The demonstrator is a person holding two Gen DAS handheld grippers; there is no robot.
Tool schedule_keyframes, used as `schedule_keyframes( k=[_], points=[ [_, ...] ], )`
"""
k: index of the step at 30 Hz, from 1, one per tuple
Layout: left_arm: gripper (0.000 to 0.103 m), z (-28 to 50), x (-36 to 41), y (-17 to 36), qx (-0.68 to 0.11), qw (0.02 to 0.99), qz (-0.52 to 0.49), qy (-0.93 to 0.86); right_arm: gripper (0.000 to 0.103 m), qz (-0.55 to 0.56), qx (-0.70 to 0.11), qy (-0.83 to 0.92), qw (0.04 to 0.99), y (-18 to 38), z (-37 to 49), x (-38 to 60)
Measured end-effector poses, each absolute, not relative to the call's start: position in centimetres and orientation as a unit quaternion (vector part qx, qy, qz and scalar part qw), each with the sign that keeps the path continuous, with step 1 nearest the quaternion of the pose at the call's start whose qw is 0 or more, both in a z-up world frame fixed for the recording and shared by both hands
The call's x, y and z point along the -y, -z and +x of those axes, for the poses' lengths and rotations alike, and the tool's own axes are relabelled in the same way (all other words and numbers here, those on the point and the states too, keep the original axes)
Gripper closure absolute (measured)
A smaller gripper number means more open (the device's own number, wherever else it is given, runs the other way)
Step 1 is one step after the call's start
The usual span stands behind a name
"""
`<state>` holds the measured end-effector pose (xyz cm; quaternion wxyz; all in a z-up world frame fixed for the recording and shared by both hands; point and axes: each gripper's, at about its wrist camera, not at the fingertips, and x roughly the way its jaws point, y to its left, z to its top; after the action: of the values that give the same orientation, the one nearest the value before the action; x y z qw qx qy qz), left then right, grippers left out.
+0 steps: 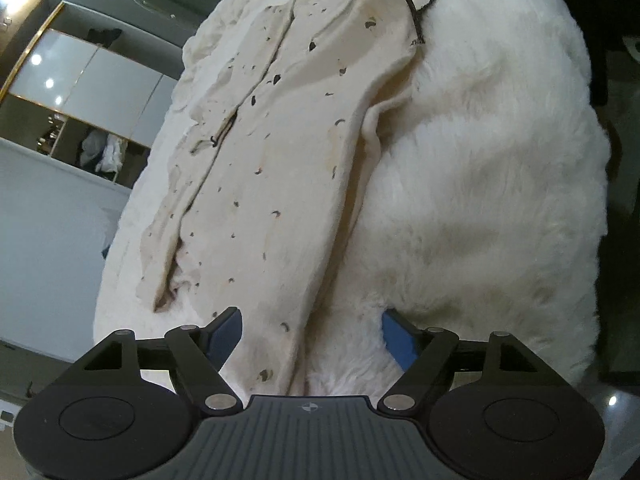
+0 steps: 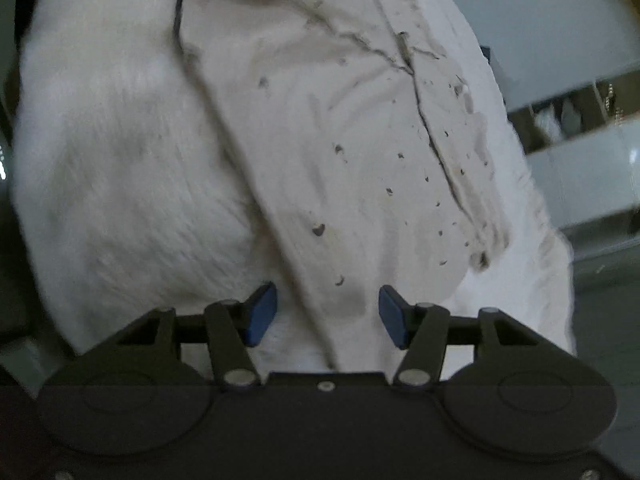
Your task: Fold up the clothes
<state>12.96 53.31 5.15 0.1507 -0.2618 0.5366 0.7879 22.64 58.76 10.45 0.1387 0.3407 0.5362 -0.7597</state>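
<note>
A cream garment (image 1: 280, 152) with small dark specks and a black drawstring (image 1: 412, 8) lies spread lengthwise on a white fluffy blanket (image 1: 480, 200). My left gripper (image 1: 312, 336) is open, its blue pads (image 1: 228, 336) either side of the garment's near edge, just above it. In the right wrist view the same garment (image 2: 360, 140) lies across the blanket (image 2: 120, 160). My right gripper (image 2: 328, 312) is open, its blue pads (image 2: 262, 314) straddling the garment's near end. Neither holds cloth.
A wardrobe with glossy doors and open shelves of clothes (image 1: 80, 100) stands at the left in the left wrist view. It also shows at the right in the right wrist view (image 2: 580, 128). Dark floor (image 1: 624, 240) lies beyond the blanket's edge.
</note>
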Motion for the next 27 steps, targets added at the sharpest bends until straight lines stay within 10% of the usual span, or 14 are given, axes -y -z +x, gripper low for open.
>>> schedule_keyframes(
  k=[9, 12, 15, 27],
  points=[
    [0.040, 12.5, -52.4, -4.2, -0.569, 0.129, -0.227, -0.779, 0.069, 0.318, -0.589, 0.742, 0.051, -8.8, 20.9, -60.8],
    [0.070, 12.0, -51.8, -3.9, -0.586, 0.122, -0.213, -0.772, 0.100, 0.336, -0.569, 0.749, 0.035, -8.7, 20.4, -62.2],
    [0.100, 11.6, -51.0, -4.2, -0.586, 0.102, -0.209, -0.776, 0.100, 0.314, -0.547, 0.775, 0.039, -9.8, 21.3, -62.8],
    [0.100, 15.3, -49.2, -17.0, -0.500, 0.071, -0.163, -0.847, 0.101, 0.242, -0.505, 0.826, 0.057, -22.0, 26.3, -64.7]
  ],
)
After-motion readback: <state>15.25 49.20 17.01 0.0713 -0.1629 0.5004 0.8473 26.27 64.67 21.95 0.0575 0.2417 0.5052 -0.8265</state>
